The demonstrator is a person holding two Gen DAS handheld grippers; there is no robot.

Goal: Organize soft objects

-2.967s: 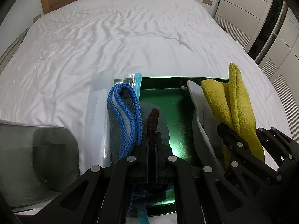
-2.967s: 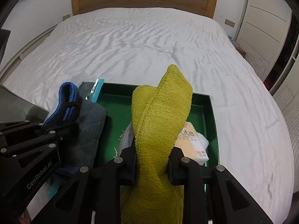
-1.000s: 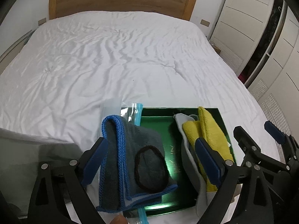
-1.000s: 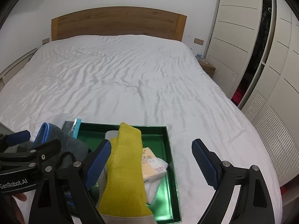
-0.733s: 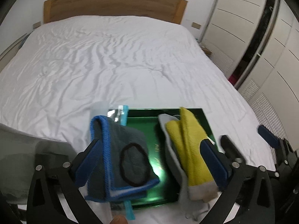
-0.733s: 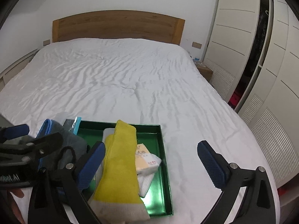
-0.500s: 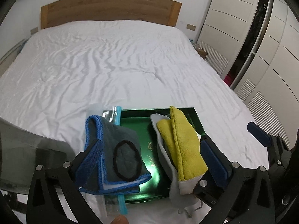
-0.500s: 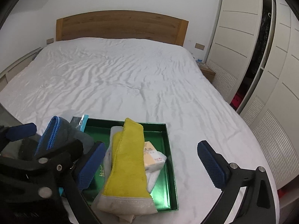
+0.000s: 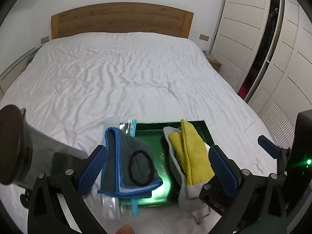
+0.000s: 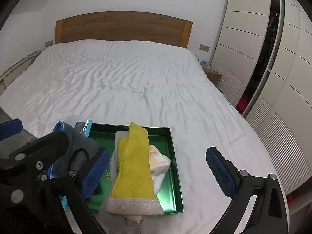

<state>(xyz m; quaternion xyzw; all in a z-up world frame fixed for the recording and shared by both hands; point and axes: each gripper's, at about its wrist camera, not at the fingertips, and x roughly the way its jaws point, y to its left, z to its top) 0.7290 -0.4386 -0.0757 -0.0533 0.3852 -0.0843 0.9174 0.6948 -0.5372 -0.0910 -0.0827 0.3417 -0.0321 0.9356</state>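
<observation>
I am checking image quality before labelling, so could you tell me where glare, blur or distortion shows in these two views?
Left wrist view: green glare blooms on the shiny green tray, and a dark round object at the left edge is blurred. Right wrist view: sharper, milder sheen at the tray's near corner; fisheye bends the white wardrobe doors.

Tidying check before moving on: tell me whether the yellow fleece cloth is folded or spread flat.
Folded: the yellow fleece cloth lies doubled lengthwise, with a ridge along its top, in the green tray.

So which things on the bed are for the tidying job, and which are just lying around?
For the job: yellow cloth, grey cloth with blue edging, green tray, tissue pack.

Just lying about: clear zip bag, white bedsheet, wooden headboard, wardrobe.
</observation>
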